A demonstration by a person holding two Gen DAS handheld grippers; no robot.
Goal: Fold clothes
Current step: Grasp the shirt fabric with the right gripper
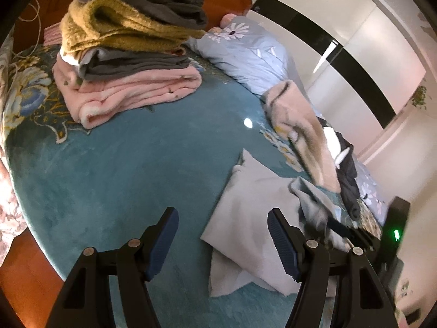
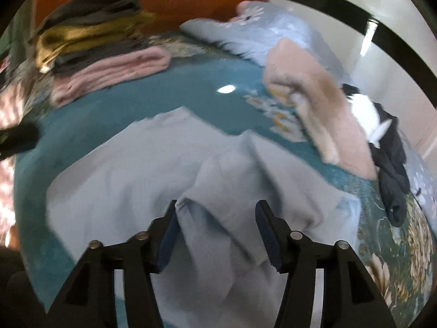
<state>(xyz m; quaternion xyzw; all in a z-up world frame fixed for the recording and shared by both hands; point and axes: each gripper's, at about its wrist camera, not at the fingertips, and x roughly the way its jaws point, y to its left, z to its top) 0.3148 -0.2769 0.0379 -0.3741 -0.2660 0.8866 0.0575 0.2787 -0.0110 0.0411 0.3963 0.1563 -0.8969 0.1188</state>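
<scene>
On the bed: a teal floral bedspread (image 1: 114,169) carries everything.
Garment being folded: a pale grey-blue garment (image 2: 169,164) lies rumpled near the bed's front edge.
Right gripper (image 2: 215,235): jaws partly open, astride a raised fold of that garment, pads not pressing it.
Left gripper (image 1: 222,243): jaws wide, nothing between them, just left of the garment.
Folded stack (image 1: 128,54): pink, grey, mustard, dark grey, at the bed's far left.
Unfolded heap (image 1: 306,134): beige and dark clothes, right edge.
</scene>
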